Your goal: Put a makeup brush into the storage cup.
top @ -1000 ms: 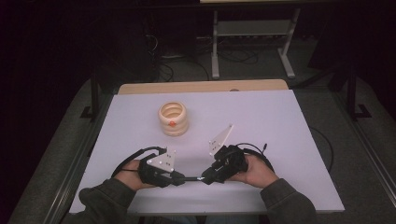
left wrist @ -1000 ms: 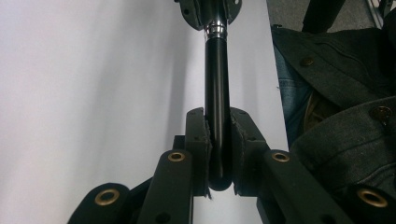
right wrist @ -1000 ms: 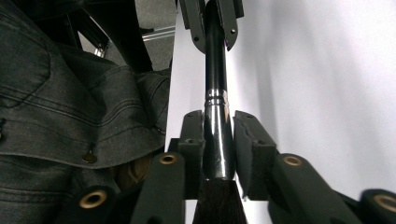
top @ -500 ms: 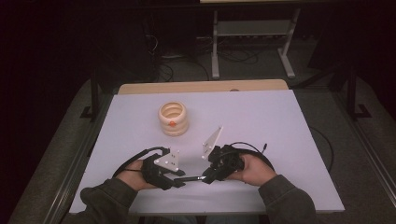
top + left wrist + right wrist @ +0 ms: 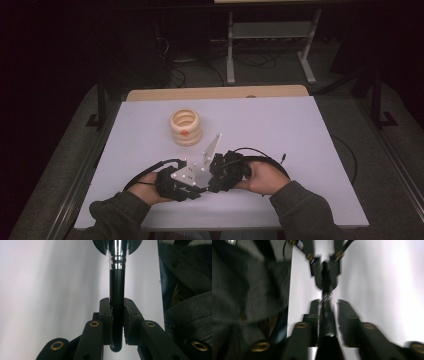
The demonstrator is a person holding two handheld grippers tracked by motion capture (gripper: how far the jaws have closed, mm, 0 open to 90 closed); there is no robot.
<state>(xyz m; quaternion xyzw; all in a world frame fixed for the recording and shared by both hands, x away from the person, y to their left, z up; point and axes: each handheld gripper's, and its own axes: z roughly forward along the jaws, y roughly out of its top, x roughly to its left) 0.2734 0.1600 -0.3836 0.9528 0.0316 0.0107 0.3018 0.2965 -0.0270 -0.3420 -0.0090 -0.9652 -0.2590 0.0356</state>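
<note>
Slim black rod with chrome collar [image 5: 117, 290] held low over white tabletop [image 5: 300, 135], between both tongs. Left tongs [image 5: 117, 315] pinching rod's black end; right tongs [image 5: 328, 312] apparently closed on other end, blur noted. Judged light, rigid, smooth, likely slippery; grip on matte shaft advised. Stacked cream rings [image 5: 185, 127] well apart; contents not discernible.

White-topped table [image 5: 310, 145], stacked cream rings [image 5: 185, 127] resting
</note>
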